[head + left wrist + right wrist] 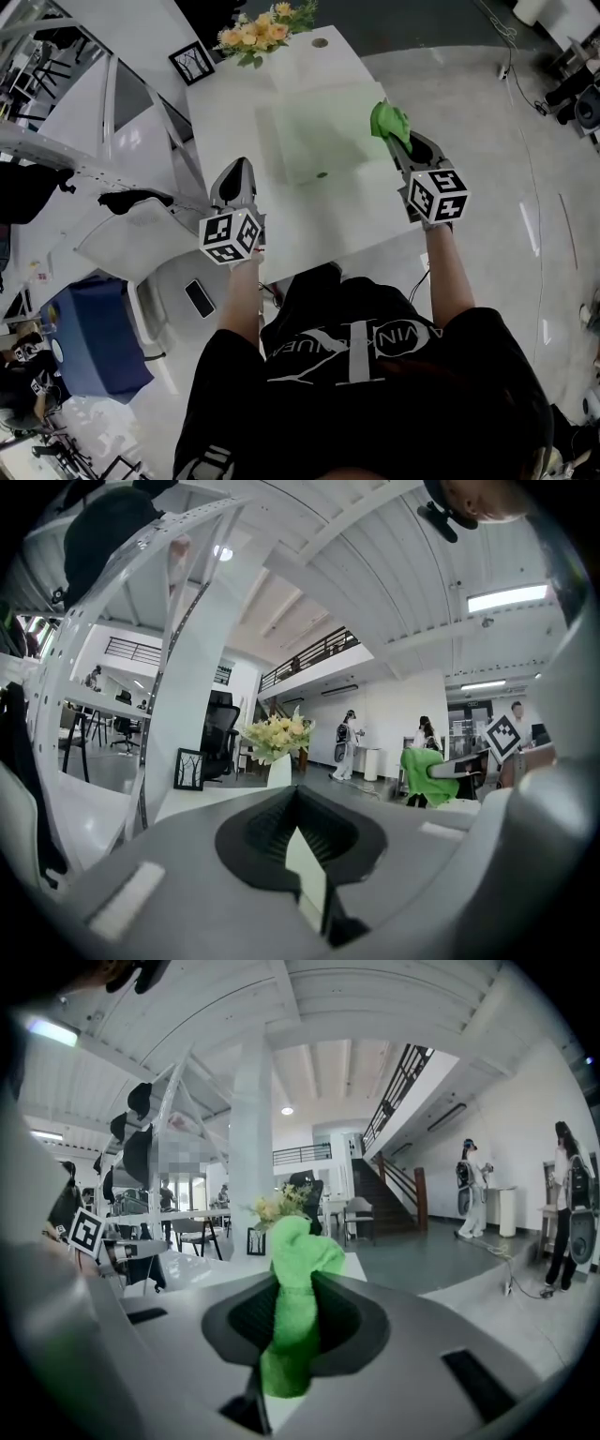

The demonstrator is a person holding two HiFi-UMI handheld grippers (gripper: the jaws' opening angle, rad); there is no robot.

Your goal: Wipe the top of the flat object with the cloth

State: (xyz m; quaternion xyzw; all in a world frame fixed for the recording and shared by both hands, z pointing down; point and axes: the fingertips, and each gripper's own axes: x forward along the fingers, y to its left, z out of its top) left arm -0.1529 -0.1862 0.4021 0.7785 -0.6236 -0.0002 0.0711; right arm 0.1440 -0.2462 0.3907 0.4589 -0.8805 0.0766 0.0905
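Left tongs (pixel 235 178) clenched, empty, above near-left edge of bench (pixel 319 234). My right tongs (pixel 405 148) grip green cloth (pixel 388 120), aloft by right edge of flat panel (pixel 314 136), mid-bench. Cloth looks soft, light, limp: bunched middle best hold.

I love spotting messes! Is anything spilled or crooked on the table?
Nothing stands out. The translucent panel lies flat on the table, the flowers stand upright, the green cloth sits bunched in the right gripper.

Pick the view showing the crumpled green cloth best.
Right gripper view: the crumpled green cloth sits large, pinched between the jaws. Head view shows it small at the right gripper; left gripper view, a distant bundle.
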